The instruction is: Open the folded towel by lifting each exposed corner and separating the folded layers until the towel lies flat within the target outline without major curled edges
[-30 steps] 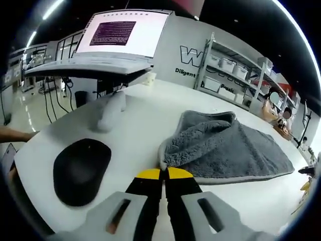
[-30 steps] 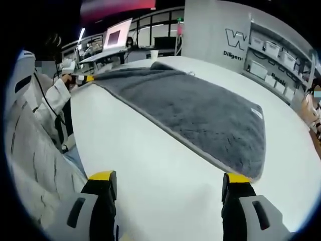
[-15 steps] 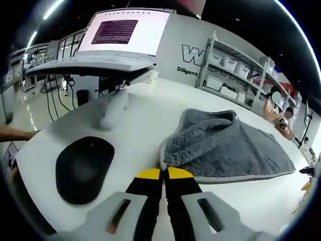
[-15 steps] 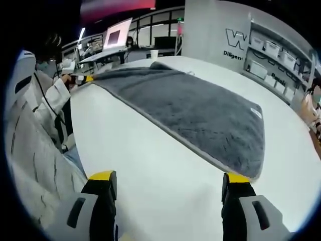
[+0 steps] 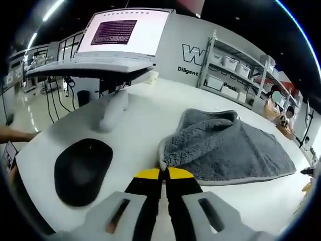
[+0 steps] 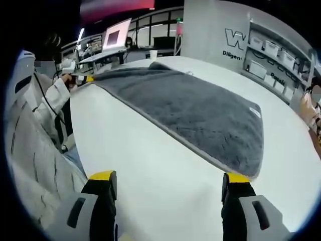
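Left gripper [image 5: 162, 174]: yellow-tipped fingers [image 5: 148, 174] pressed together, pinching the near corner of the grey towel [image 5: 228, 150]. Towel bunched and raised at that corner, the rest lying on the white desk [image 5: 140, 120]. Black mouse pad [image 5: 83, 170] just left of the fingers.

Right gripper [image 6: 170, 182]: fingers [image 6: 103, 176] spread wide, holding nothing, above bare desk [image 6: 150, 165]. Towel [image 6: 195, 113] spread beyond them. Person's white sleeve [image 6: 52, 100] at the left.

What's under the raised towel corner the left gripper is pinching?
The left gripper holds the towel corner up off the white table. Beneath the fold, more grey towel shows; whatever lies deeper under it is covered.
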`<state>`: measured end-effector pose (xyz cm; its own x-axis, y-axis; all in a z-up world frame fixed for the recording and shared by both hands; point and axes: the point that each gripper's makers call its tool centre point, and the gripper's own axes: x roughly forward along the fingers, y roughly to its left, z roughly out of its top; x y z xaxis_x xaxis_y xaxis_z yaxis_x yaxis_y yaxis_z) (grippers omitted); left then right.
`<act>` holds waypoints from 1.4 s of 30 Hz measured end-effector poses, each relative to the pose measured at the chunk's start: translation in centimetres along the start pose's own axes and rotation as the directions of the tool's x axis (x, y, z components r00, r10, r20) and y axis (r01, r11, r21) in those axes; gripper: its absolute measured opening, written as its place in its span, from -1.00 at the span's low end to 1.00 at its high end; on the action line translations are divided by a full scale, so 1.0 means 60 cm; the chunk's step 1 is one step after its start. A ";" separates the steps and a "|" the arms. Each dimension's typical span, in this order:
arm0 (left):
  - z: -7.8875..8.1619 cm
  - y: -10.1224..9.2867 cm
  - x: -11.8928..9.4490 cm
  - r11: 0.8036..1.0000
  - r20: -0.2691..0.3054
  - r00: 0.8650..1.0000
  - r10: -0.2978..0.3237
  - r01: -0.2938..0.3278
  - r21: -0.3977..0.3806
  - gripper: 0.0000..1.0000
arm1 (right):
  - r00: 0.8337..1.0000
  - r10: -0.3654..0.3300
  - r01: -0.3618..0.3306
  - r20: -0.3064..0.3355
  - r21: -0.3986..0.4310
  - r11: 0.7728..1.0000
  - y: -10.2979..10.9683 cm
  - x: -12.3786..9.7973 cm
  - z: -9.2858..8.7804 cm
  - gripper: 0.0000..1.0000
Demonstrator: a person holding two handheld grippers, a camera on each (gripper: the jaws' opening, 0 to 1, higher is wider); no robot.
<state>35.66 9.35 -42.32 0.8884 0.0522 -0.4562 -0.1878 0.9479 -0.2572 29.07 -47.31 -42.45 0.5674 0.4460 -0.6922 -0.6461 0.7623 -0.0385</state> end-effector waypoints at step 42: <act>0.040 -0.128 -0.007 0.977 -0.012 0.982 -0.188 0.188 0.096 0.98 | 0.998 -0.048 0.047 0.027 0.053 0.997 -0.016 -0.023 -0.008 0.71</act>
<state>37.72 2.79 -38.11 0.9026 -0.1305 -0.4102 0.0237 0.9666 -0.2552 28.67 -48.87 -41.83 0.6116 0.4214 -0.6696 -0.5909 0.8061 -0.0324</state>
